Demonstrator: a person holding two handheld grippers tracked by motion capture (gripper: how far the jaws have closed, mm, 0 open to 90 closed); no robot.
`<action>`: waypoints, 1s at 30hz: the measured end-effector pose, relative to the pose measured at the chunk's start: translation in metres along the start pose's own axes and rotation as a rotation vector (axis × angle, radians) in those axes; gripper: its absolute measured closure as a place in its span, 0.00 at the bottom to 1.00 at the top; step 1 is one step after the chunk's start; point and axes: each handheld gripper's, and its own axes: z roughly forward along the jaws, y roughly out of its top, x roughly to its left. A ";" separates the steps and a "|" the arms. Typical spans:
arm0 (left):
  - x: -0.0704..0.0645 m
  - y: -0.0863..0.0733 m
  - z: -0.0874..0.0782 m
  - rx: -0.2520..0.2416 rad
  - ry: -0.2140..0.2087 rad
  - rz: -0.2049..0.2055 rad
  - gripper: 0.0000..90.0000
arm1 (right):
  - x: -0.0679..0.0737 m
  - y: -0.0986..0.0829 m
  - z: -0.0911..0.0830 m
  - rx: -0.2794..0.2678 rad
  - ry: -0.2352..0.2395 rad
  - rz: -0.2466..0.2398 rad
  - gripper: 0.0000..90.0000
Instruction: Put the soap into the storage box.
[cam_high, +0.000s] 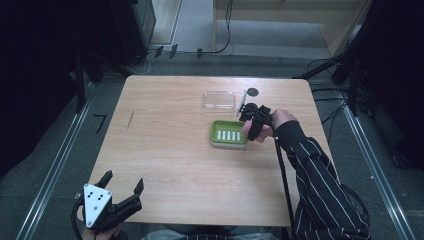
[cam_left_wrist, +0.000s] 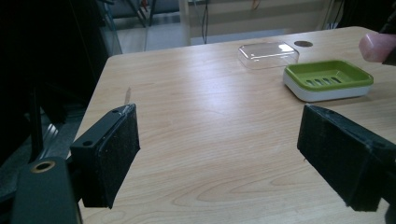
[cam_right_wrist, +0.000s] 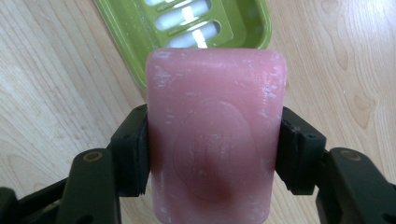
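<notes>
pink soap clamped over the green dish rim

the right hand-held gripper (cam_right_wrist: 212, 154) is clamped on a pink soap bar (cam_right_wrist: 215, 135); in the right gripper view both black jaws press the bar's two long sides, and the embossed face of the bar looks toward the camera. the bar is held off the desk (cam_high: 165, 165), with its far end over the near rim of the green soap dish (cam_right_wrist: 140, 28). the slotted white insert of the dish is bare.

in the high view the right hand-held gripper (cam_high: 252, 122) sits at the 3 o'clock edge of the dish (cam_high: 229, 133), right of the desk's centre. a clear plastic lid (cam_high: 219, 99) lies at 12 o'clock from the dish, just apart from it. a small dark round disc (cam_high: 253, 92) lies at 1 o'clock from the lid, near the desk's far edge.

the left hand-held gripper (cam_high: 122, 192) is at the desk's 7 o'clock corner, its jaws wide apart and holding nothing. in the left gripper view the two padded jaws frame bare wood, with the dish (cam_left_wrist: 328, 79) and lid (cam_left_wrist: 268, 54) at 1 o'clock and the soap bar (cam_left_wrist: 373, 46) at the right edge.
</notes>
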 end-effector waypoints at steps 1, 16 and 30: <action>0.000 0.000 0.000 0.000 0.001 0.000 0.15 | 0.000 0.001 0.000 0.000 0.000 -0.009 0.43; 0.003 -0.002 -0.005 0.001 0.018 -0.007 0.15 | 0.002 0.018 0.001 -0.012 0.000 -0.069 0.43; 0.006 -0.005 -0.013 0.000 0.048 -0.018 0.15 | 0.006 0.036 0.003 -0.024 0.010 -0.145 0.43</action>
